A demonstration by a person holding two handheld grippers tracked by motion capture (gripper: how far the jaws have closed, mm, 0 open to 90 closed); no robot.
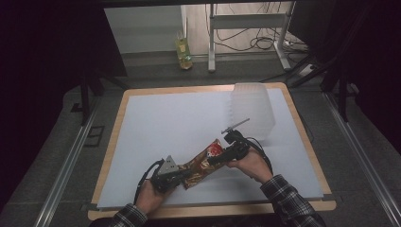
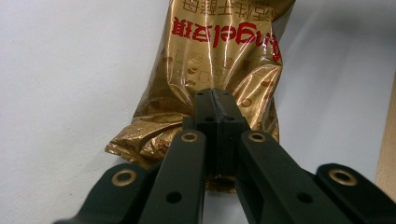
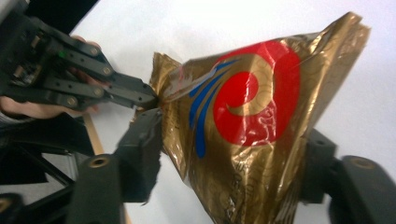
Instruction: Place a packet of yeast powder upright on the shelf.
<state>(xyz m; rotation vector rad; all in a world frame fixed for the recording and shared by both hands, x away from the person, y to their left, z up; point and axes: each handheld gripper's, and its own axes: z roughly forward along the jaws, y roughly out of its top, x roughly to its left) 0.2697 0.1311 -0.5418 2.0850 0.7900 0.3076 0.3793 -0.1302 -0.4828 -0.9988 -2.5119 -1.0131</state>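
One gold snack bag (image 1: 204, 163) is pinched at its crimped end by the left claw (image 2: 215, 108), pressed together on the foil. The bag's other end is bracketed by the right claw (image 3: 229, 163), half spread, above the white surface (image 1: 156, 123). One clear container (image 1: 252, 108) is seen beyond, its contents not discernible.

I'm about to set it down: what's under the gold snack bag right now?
Under the gold snack bag lies the white board covering the table; nothing else shows beside its edges. The left gripper pinches one end. The patch directly beneath the bag is covered, so anything flat there stays unseen.
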